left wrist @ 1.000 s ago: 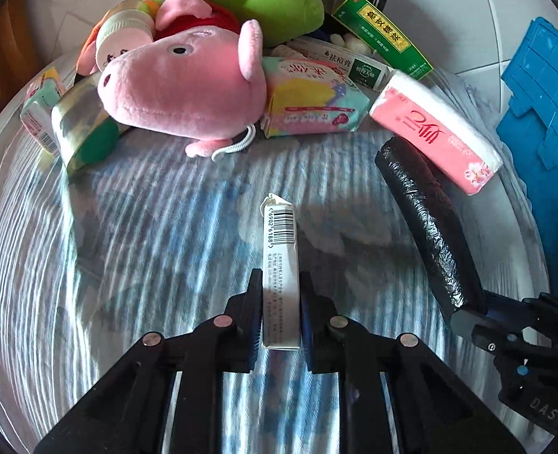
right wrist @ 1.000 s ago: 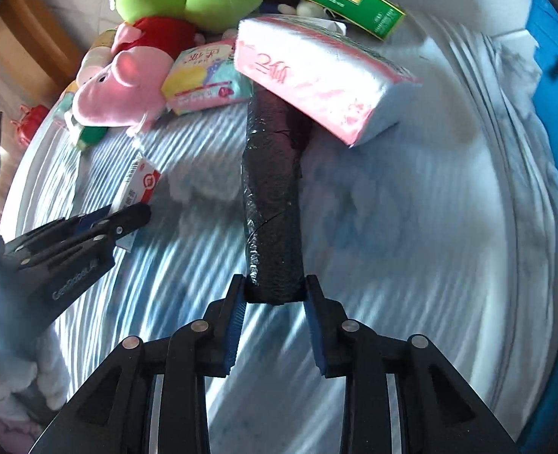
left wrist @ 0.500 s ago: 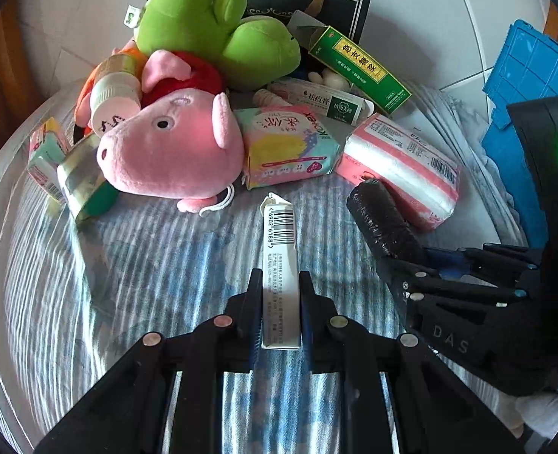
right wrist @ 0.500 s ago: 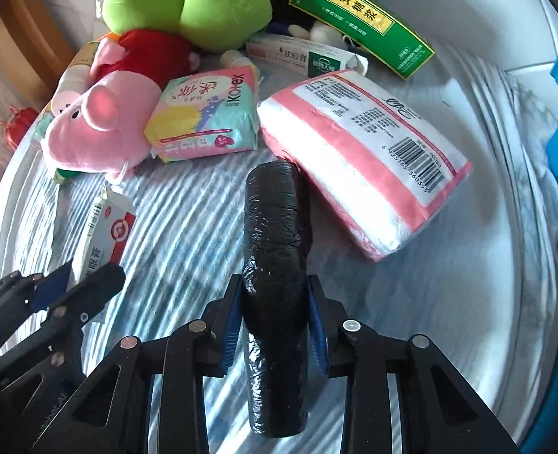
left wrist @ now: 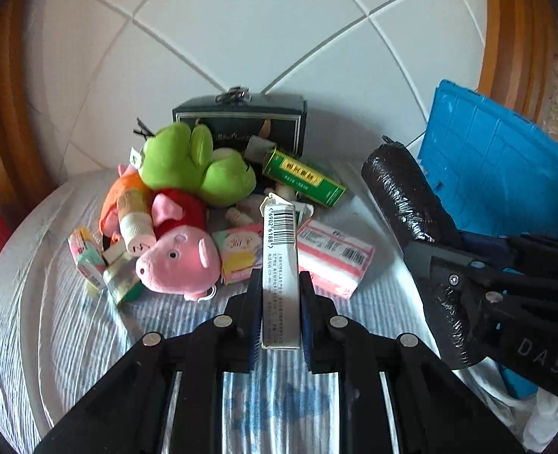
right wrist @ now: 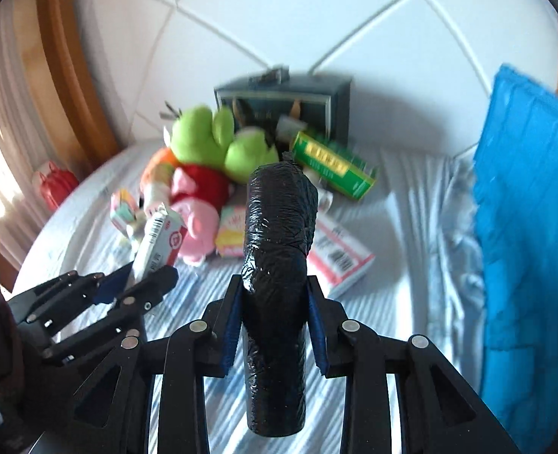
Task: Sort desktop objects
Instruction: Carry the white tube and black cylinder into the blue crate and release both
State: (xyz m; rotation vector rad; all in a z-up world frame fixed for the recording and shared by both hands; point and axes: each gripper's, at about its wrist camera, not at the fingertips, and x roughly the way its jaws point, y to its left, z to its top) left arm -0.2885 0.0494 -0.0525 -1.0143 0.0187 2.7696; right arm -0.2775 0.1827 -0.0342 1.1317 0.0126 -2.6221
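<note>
My left gripper is shut on a slim white box with a barcode, held in the air above the striped cloth. The same box and the left gripper show at the left of the right wrist view. A black plastic-wrapped roll stands up between the pads of my right gripper, which is shut on it. In the left wrist view that roll rises at the right in the right gripper.
On the striped cloth lies a pile: pink pig plush, green plush, green carton, pink tissue pack, dark box by the tiled wall. A blue crate stands at the right.
Both grippers rose from the cloth with the white box and the black roll held in them. The pile now looks smaller and farther, and the tiled wall has come into view.
</note>
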